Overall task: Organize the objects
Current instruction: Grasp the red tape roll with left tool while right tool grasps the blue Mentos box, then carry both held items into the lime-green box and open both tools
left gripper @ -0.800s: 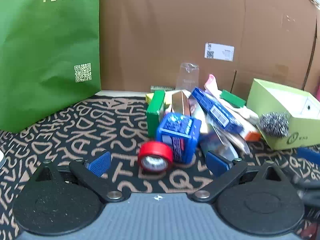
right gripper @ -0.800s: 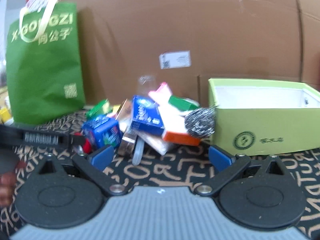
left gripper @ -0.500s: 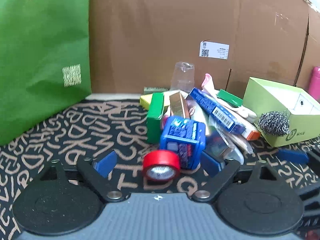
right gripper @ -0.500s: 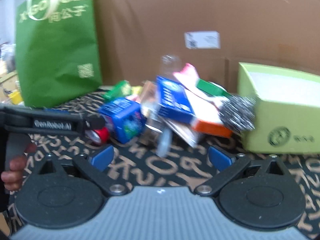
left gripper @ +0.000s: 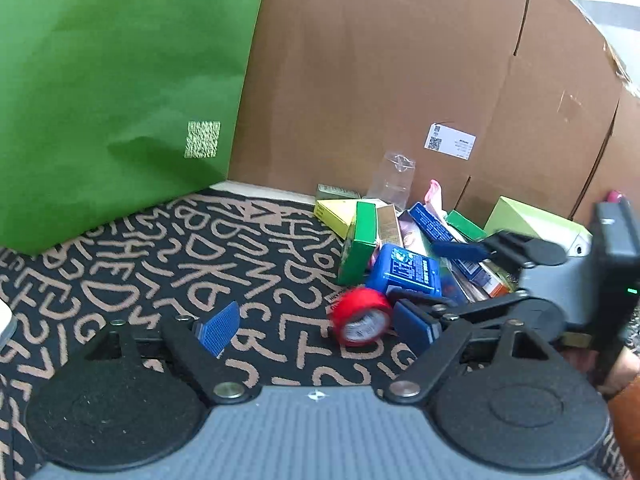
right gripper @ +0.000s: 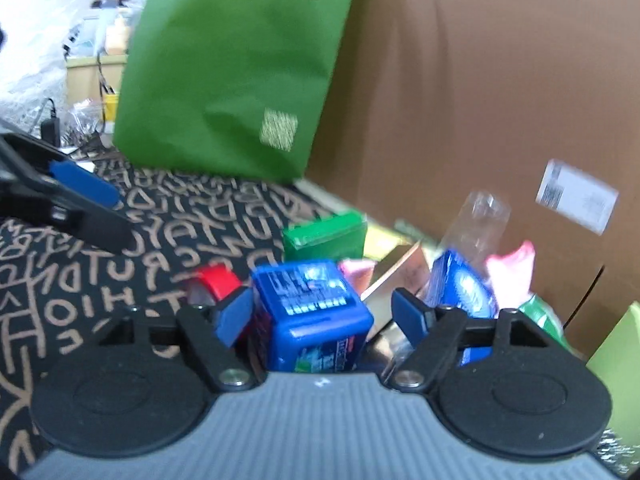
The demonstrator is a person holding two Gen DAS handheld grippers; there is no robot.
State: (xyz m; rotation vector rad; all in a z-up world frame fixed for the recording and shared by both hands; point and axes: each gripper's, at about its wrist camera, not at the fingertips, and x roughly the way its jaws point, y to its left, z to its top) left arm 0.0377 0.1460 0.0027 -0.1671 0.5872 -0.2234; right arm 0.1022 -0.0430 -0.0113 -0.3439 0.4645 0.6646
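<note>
Blue ribbed pads of the right gripper [right gripper: 322, 314] stand spread on either side of the blue box [right gripper: 312, 312], a glossy, rounded plastic cube with printed faces, its top tilted toward the camera; neither pad visibly presses it. Beside its left face lies the red tape roll [right gripper: 214, 282], a smooth ring on its edge, with its open core facing the left gripper [left gripper: 316, 328], whose jaws also gape, holding nothing. Behind them is a heap of cardboard cartons, including an upright green carton [left gripper: 358, 248]. All sit on a black woven mat [left gripper: 160, 264] with tan letters.
</note>
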